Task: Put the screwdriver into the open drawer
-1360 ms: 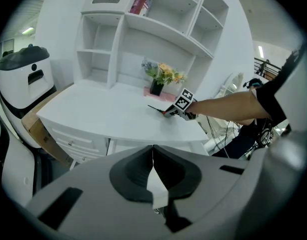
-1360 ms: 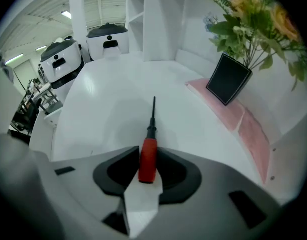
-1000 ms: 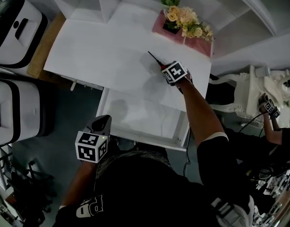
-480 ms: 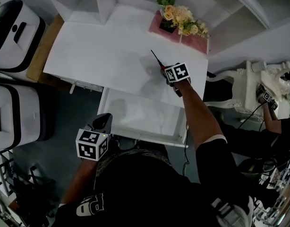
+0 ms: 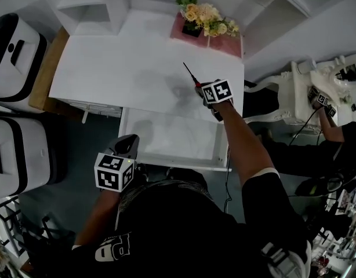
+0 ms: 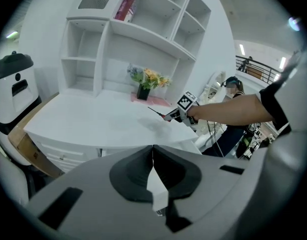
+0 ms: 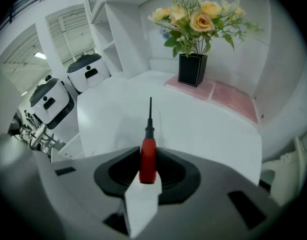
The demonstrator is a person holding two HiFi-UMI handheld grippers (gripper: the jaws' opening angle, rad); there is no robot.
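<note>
A screwdriver (image 5: pixel 191 76) with a red handle and a thin black shaft is held over the white desk top (image 5: pixel 126 68). My right gripper (image 5: pixel 202 89) is shut on its handle, and the shaft points up-left, away from me. The right gripper view shows the red handle (image 7: pixel 148 154) clamped between the pads of my right gripper (image 7: pixel 147 168). The open drawer (image 5: pixel 178 162) lies just below that hand, white inside. Near the drawer's front left corner my left gripper (image 5: pixel 129 146) hangs with its jaws together and nothing in them. Its own view shows the left gripper (image 6: pixel 152 156) and the screwdriver (image 6: pixel 161 114) far ahead.
A black vase of flowers (image 5: pixel 204 19) stands on a pink mat at the desk's back right. White shelves (image 5: pixel 91 4) rise behind the desk. Two white and black machines (image 5: pixel 13 45) stand at the left. An ornate white chair (image 5: pixel 294 97) and another person (image 5: pixel 334 129) are at the right.
My right gripper has risen a little over the desk with the screwdriver and rolled at the wrist. The left gripper has hardly moved. The head view has shifted slightly.
</note>
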